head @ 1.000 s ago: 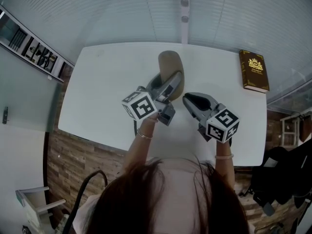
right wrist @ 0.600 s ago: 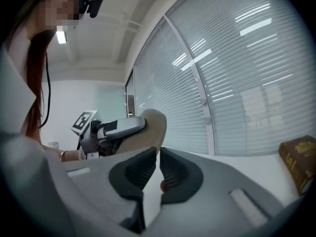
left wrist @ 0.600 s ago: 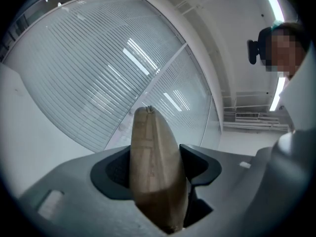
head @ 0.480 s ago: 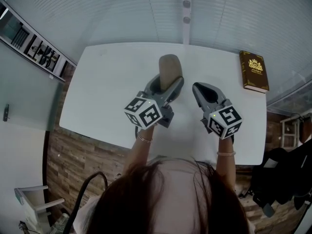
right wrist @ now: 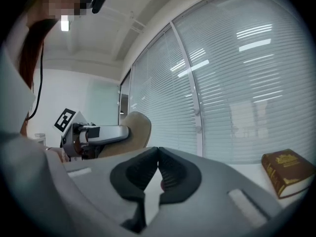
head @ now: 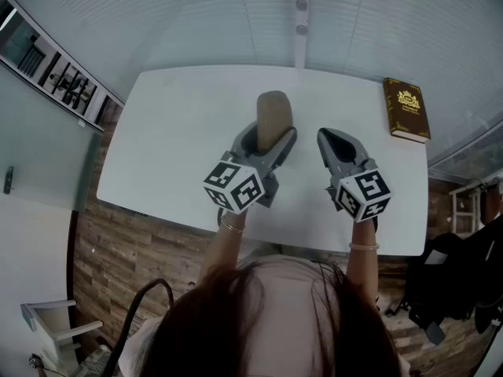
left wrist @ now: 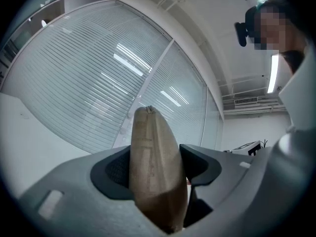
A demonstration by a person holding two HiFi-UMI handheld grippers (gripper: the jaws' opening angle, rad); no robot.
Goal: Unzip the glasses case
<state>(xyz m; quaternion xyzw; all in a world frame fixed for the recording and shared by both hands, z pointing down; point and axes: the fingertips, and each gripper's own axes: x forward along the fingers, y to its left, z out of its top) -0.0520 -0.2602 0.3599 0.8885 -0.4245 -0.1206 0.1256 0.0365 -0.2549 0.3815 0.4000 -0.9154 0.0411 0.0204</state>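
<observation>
The tan glasses case (head: 273,115) stands on end above the white table (head: 173,132), with my left gripper (head: 270,138) shut on its lower part. In the left gripper view the case (left wrist: 154,167) fills the gap between the two dark pads, its narrow seam edge facing the camera. My right gripper (head: 335,137) hangs to the right of the case, apart from it. Its jaws have just been closing and now meet with nothing between them (right wrist: 158,150). In the right gripper view the case (right wrist: 136,126) and the left gripper (right wrist: 98,132) show at the left.
A brown hardcover book (head: 406,110) lies at the table's far right corner, also visible as the book (right wrist: 289,171) in the right gripper view. Window blinds run behind the table's far edge. Wooden floor shows at the near left.
The right gripper has drawn away from the case to the right and shut. The left gripper has rolled and shifted slightly, bringing the case more upright.
</observation>
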